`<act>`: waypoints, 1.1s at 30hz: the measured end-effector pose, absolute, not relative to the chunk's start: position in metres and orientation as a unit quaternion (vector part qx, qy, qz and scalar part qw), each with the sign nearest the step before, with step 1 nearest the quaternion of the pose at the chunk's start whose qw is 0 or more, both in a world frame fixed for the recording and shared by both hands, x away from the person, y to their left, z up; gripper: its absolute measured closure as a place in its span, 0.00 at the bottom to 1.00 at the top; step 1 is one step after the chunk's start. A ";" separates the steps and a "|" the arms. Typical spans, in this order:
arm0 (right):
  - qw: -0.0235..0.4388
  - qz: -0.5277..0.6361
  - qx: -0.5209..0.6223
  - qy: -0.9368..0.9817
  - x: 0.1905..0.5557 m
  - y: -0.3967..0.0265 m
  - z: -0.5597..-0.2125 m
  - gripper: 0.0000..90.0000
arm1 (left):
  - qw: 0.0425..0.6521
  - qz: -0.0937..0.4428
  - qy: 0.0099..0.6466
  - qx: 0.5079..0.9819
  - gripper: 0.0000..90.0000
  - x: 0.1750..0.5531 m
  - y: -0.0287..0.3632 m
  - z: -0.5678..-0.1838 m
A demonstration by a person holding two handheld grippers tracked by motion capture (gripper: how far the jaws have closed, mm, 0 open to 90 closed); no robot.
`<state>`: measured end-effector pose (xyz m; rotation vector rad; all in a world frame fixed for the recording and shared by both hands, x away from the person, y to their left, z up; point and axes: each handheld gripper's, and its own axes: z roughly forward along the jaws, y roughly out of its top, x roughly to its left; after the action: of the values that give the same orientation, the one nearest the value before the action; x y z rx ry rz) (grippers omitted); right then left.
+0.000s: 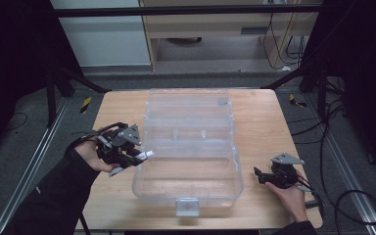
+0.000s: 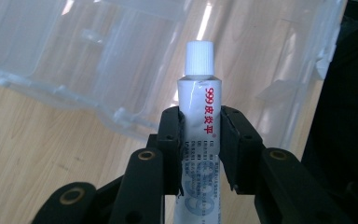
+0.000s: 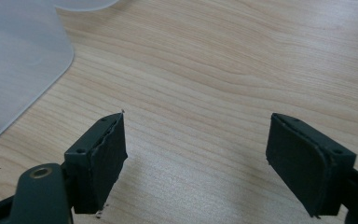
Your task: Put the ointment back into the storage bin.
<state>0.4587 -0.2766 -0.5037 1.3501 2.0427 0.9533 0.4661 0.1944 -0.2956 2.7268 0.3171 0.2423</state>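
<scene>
With the left hand-held gripper (image 2: 200, 140) clenched on the ointment tube (image 2: 200, 121), carry it over the clear storage box (image 1: 188, 186) rim before releasing, while the right hand-held gripper (image 3: 196, 158) rests released.

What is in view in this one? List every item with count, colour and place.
Tube: one, white with red print and a white cap, clamped between the left gripper's jaws, cap pointing at the box.
Box: one, clear plastic, lid open, mid-table; looks empty.
Table: one, light wood, under everything.
Cables: several, black, on the floor to the right.
Floor: grey, around the table.
Left gripper: one, black with a grey plate, at the box's left edge, shut on the tube.
Right gripper: one, black, low over bare wood right of the box, jaws apart, nothing between them.
Hands: two, in dark sleeves, from the bottom edge.
</scene>
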 end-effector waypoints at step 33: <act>0.250 0.345 0.493 0.758 0.459 -0.276 -0.507 0.21 | 0.153 0.024 0.000 0.988 0.78 0.475 0.120 -0.336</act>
<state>0.4595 -0.2764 -0.5067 1.3423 2.0648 0.9402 0.4754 0.1199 -0.3359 2.8333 -0.0007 0.0698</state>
